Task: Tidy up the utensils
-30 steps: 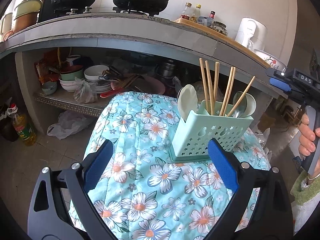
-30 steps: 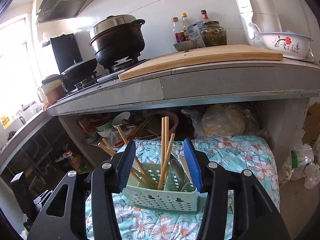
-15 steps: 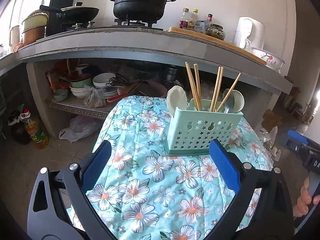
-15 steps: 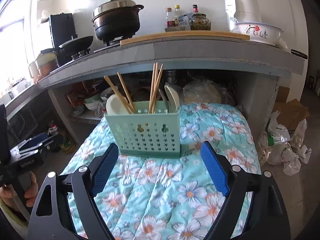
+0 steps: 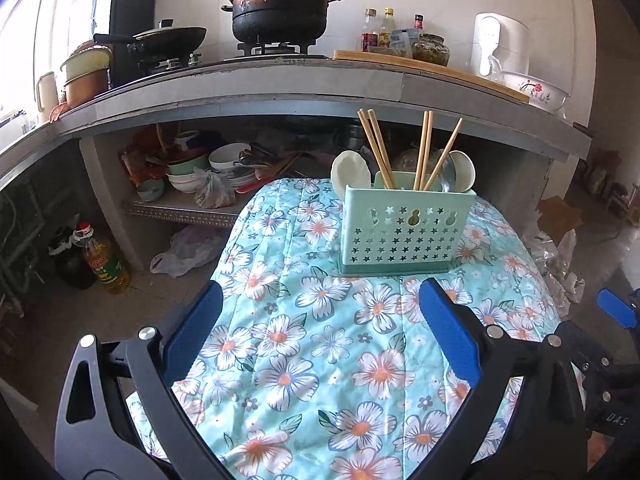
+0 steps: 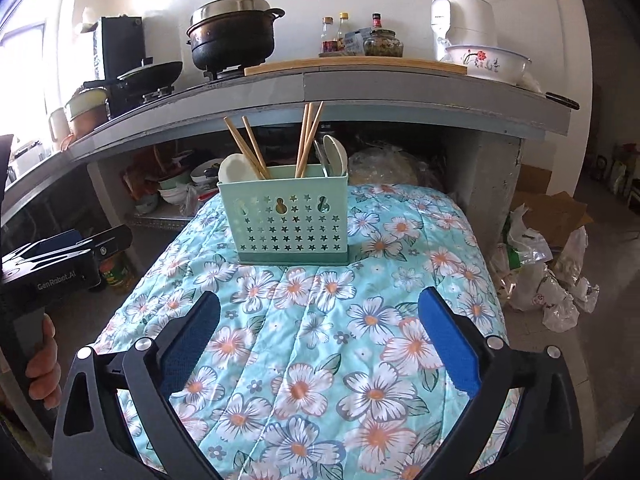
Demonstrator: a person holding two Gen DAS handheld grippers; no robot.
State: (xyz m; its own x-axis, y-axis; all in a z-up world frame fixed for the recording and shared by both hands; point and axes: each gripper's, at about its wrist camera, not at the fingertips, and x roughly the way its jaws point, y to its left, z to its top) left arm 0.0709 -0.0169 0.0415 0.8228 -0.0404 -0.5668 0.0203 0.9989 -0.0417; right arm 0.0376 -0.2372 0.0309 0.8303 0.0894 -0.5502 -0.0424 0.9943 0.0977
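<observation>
A kitchen with a grey stone counter carrying a black pot; below it, a table under a floral cloth. The mint utensil caddy stands upright on the cloth, ahead of both pairs of fingers and well apart from them; chopsticks and white spoons rise from it. The right gripper has just been opening and now stands wide, with only cloth between its fingers; the left gripper is equally wide and empty. Risk, as a judgement: the chopsticks lean outward, so a careless approach from above could knock them or tip the light caddy on the soft cloth. The caddy's inner dividers are hidden behind its front wall, the spoon handles are concealed, and whether any utensil lies loose beyond the caddy cannot be told.
</observation>
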